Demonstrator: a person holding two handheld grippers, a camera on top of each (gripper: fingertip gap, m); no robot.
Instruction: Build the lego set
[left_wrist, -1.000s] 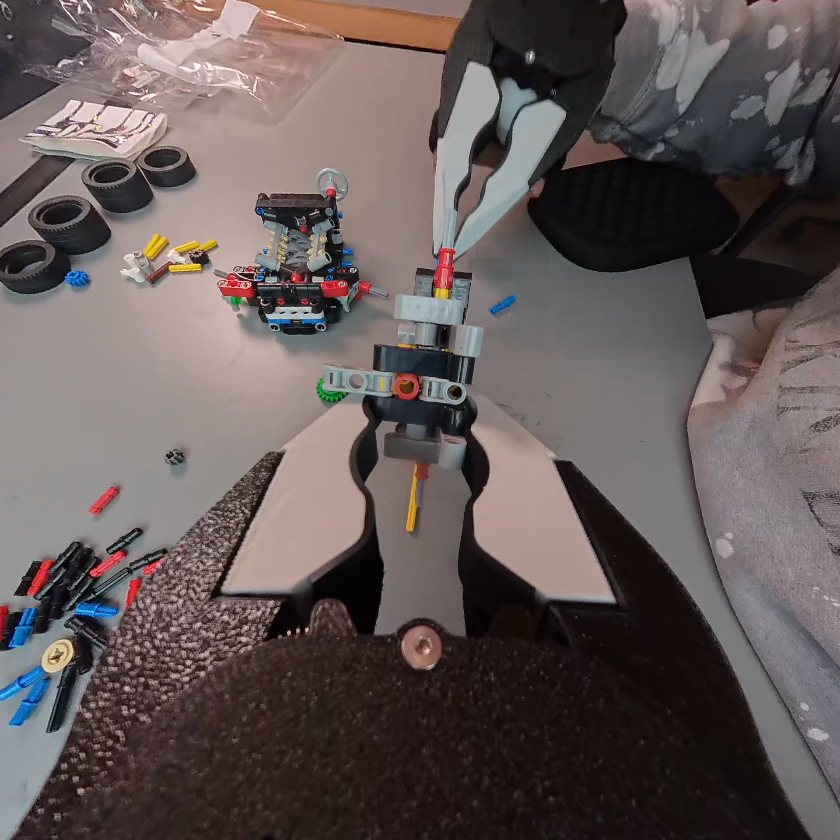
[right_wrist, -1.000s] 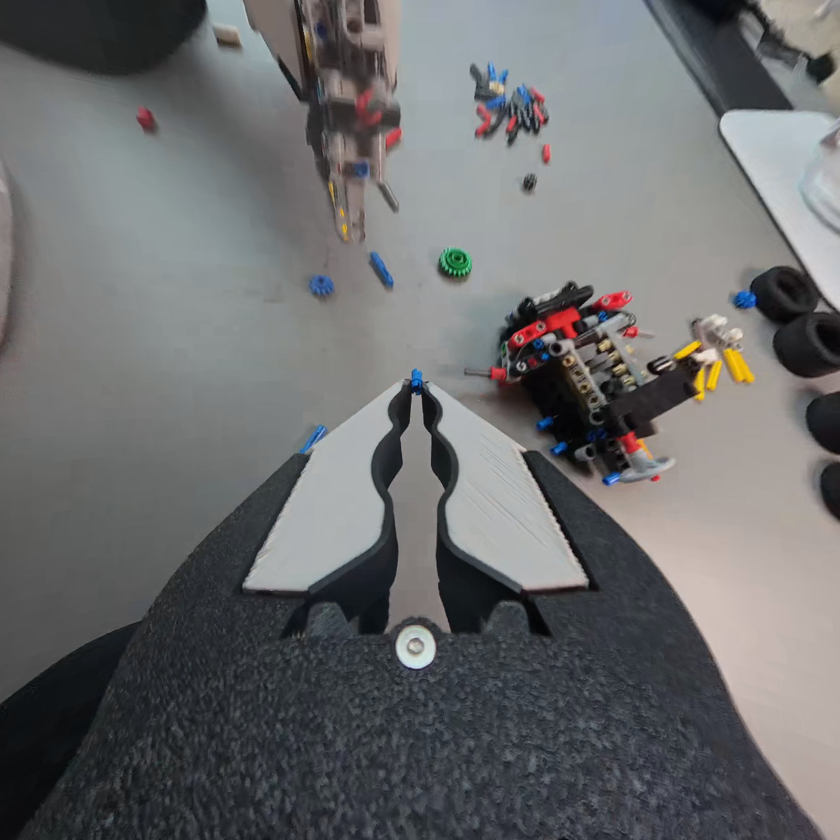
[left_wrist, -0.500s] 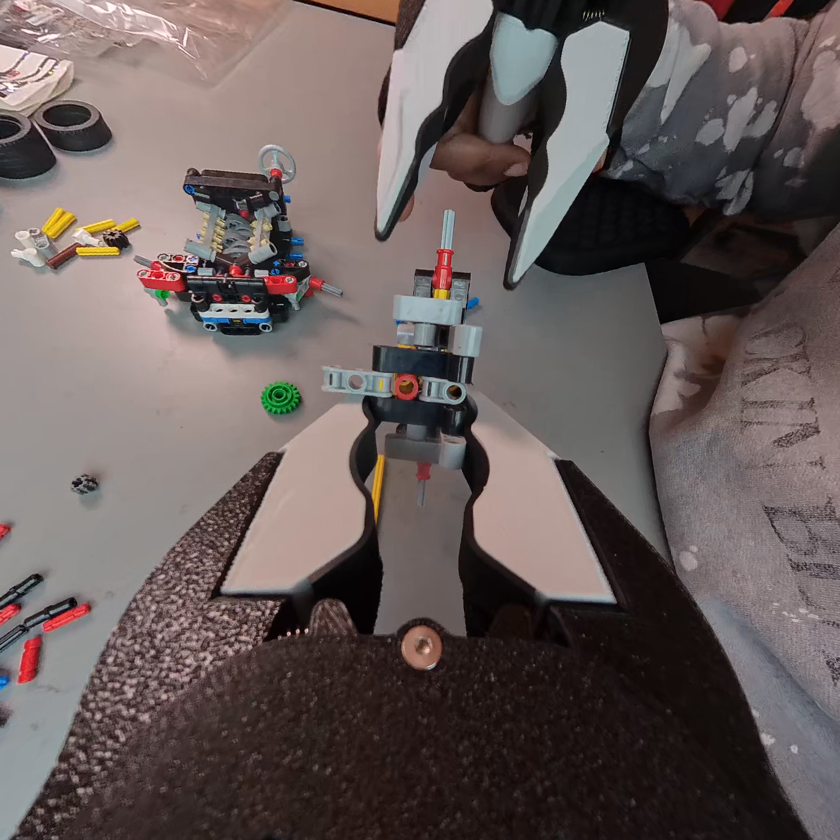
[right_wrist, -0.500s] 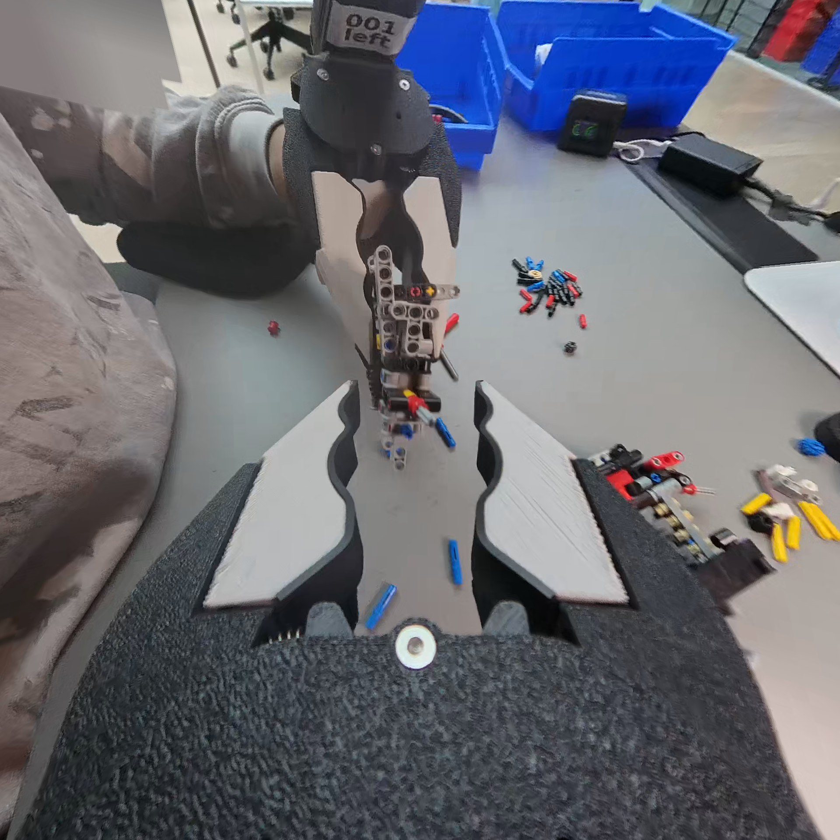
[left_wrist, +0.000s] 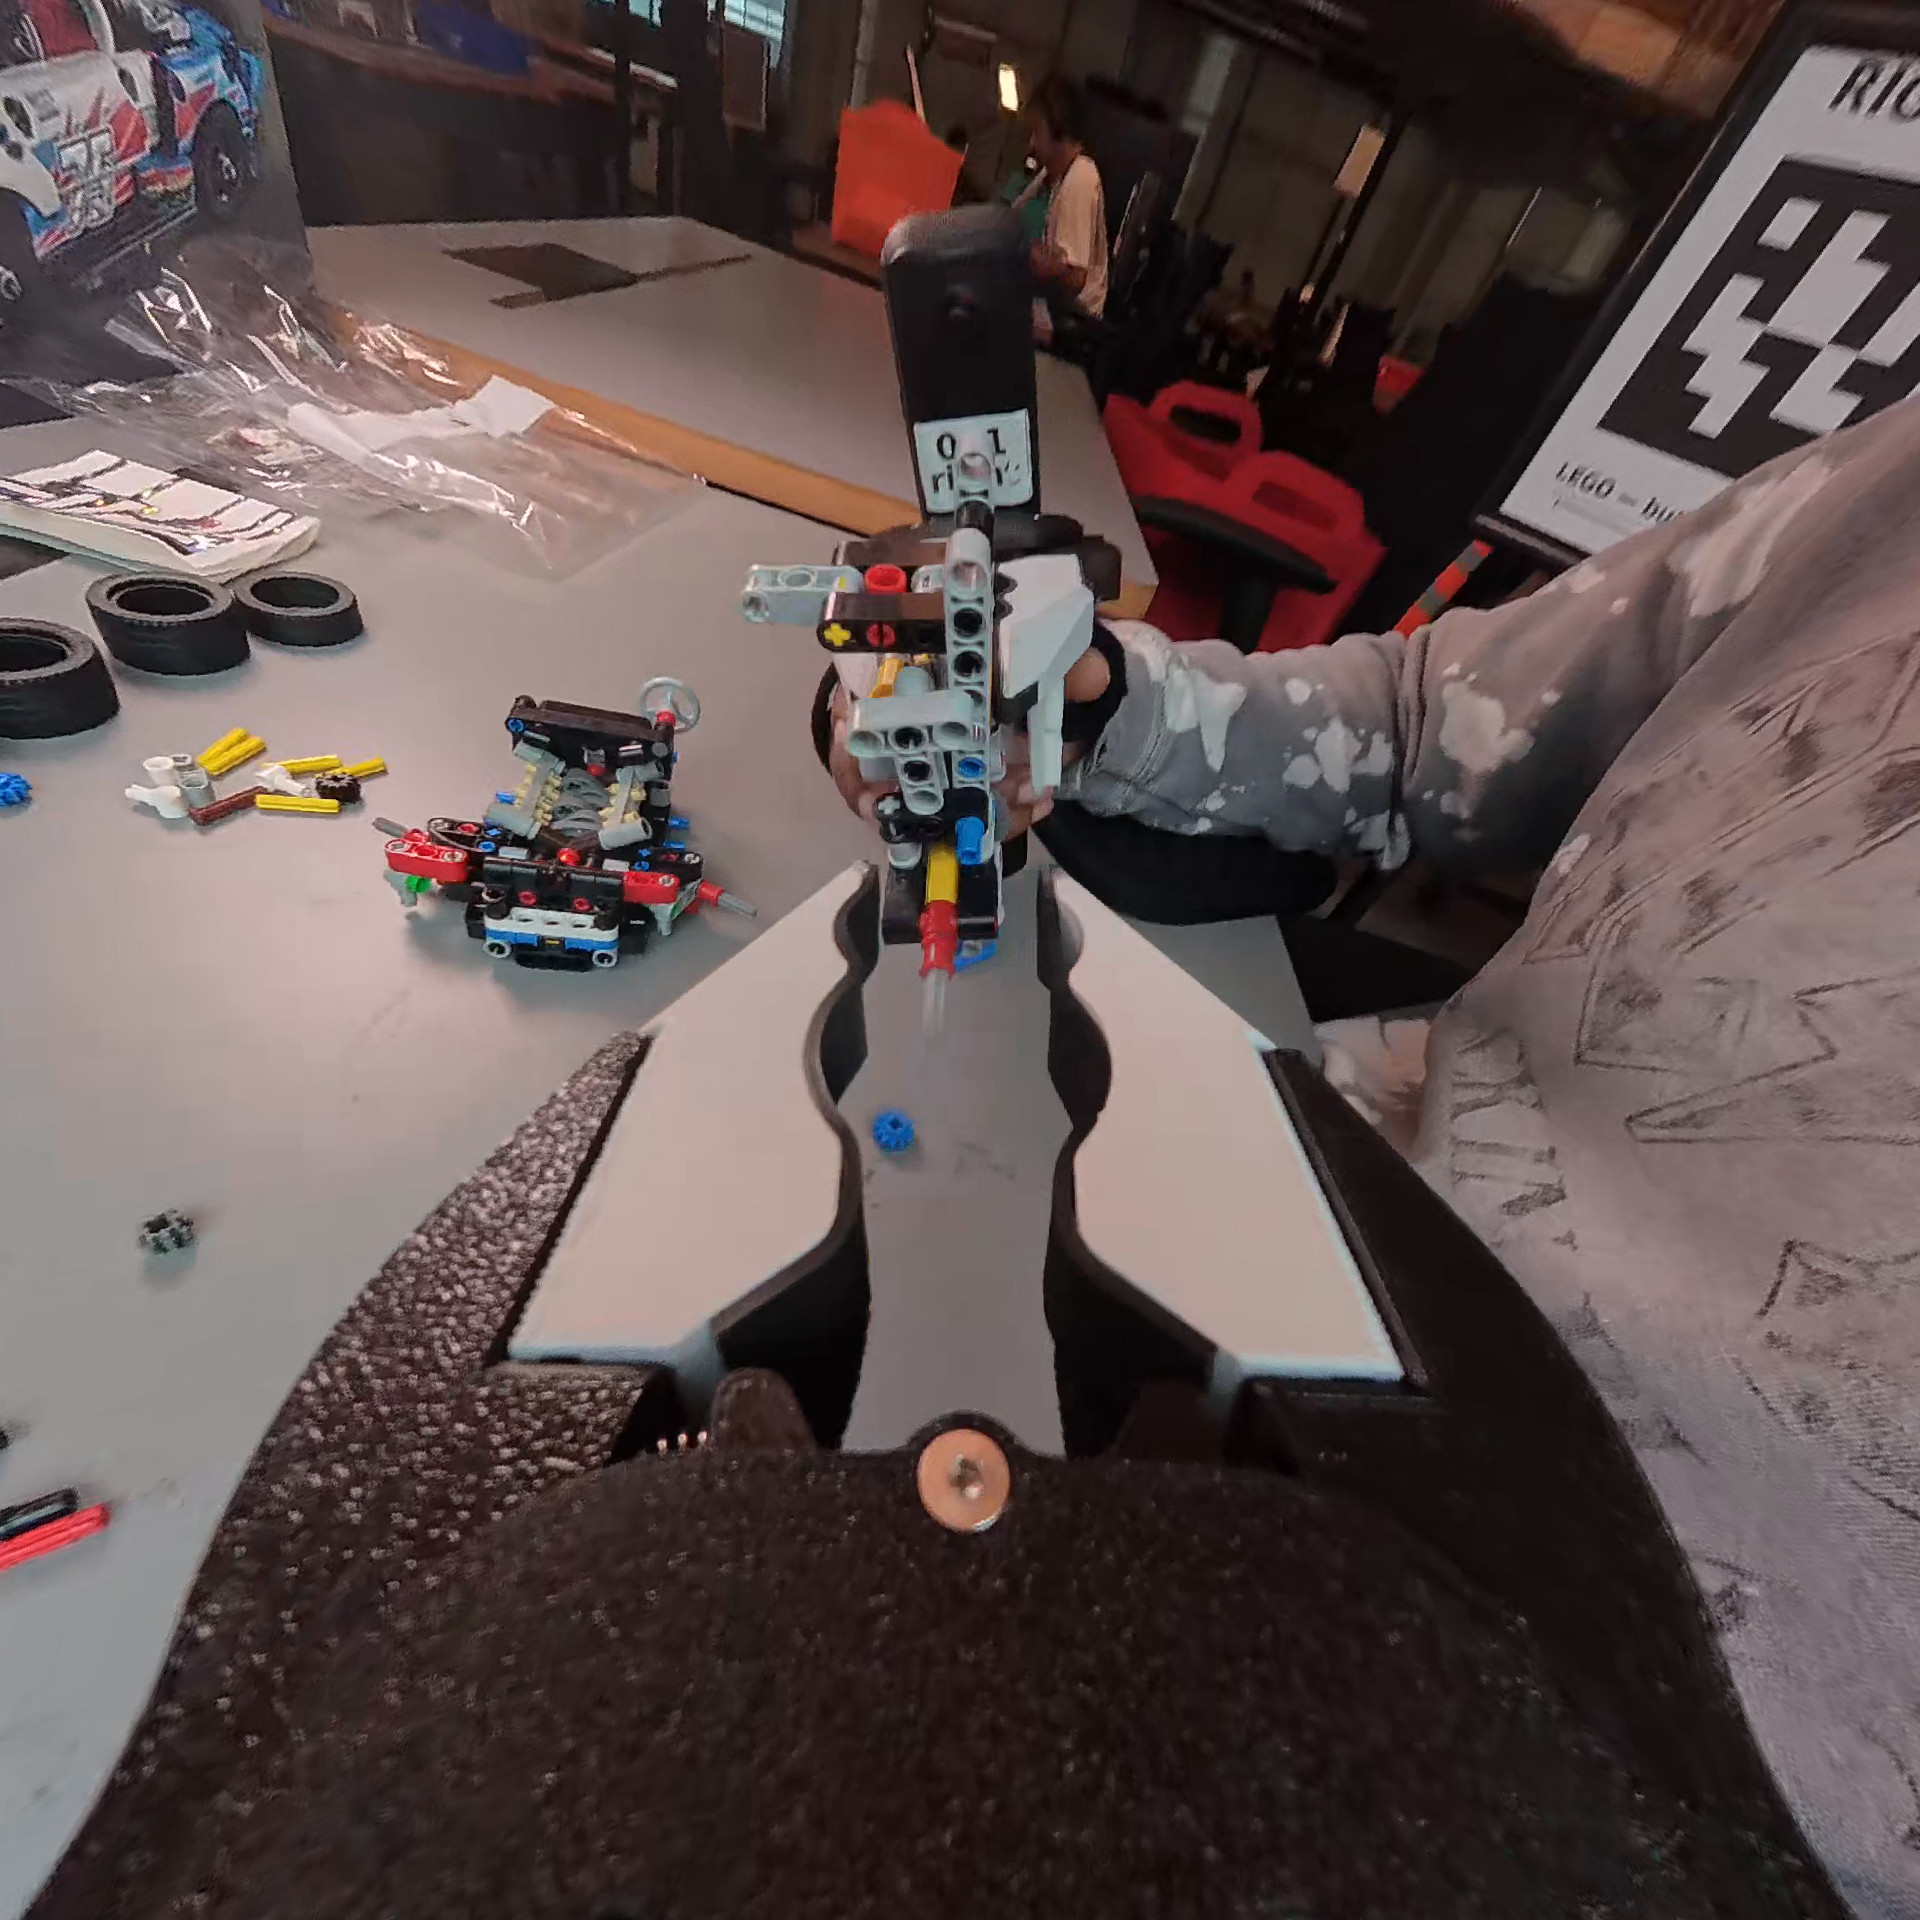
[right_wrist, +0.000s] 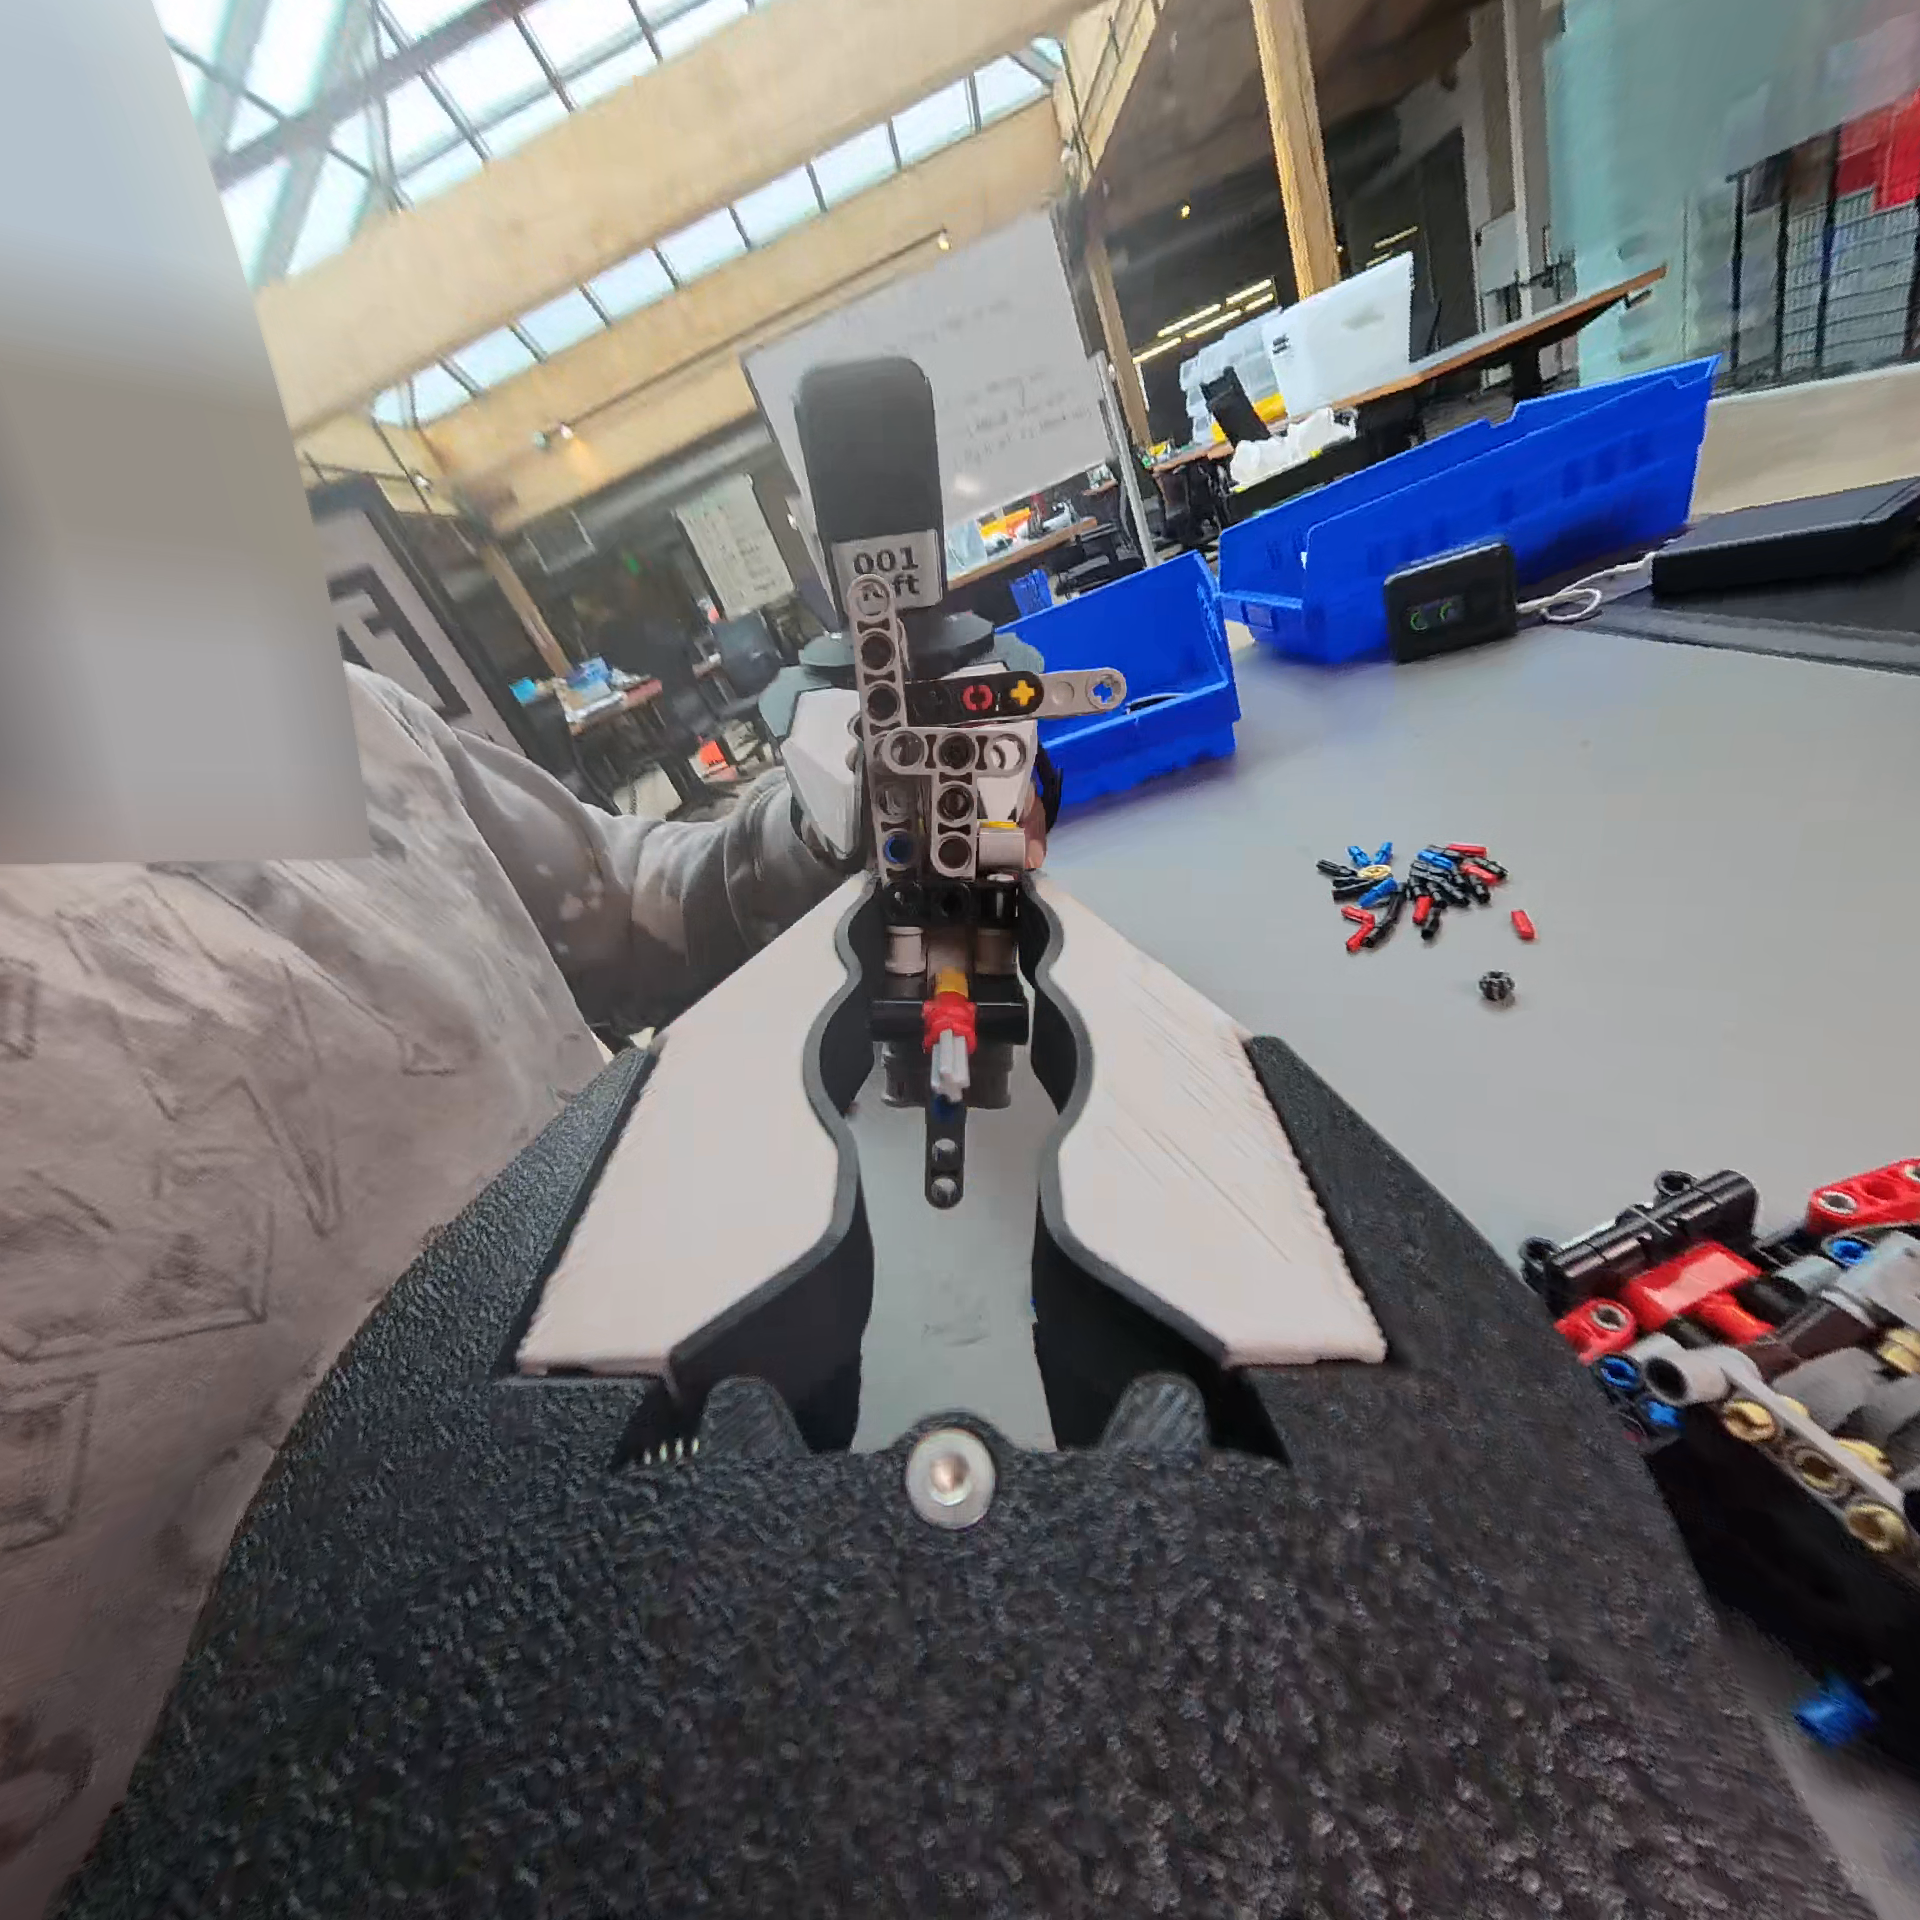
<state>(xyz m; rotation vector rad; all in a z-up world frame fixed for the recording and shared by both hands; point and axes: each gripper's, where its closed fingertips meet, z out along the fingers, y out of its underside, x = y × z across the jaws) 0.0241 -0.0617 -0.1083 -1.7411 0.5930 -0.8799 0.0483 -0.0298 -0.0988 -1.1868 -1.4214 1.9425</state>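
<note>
A: What do the fingers hold?

B: Both the left gripper (left_wrist: 945, 914) and the right gripper (right_wrist: 943, 925) pinch the same small lego sub-assembly (left_wrist: 925, 727) from opposite ends, raised above the surface (left_wrist: 260, 1039), probably to steady it.

A: And the rest?

B: The chassis (left_wrist: 566, 842) waits left; loose pins (right_wrist: 1413, 894) lie apart.

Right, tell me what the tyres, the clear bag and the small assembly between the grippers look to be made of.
Tyres: probably rubber, matt black with a dull sheen.
Clear bag: thin plastic film, see-through, crinkled, with glare.
Small assembly: hard moulded plastic, smooth, slightly glossy beams and pins, held by the left gripper and right gripper.
</note>
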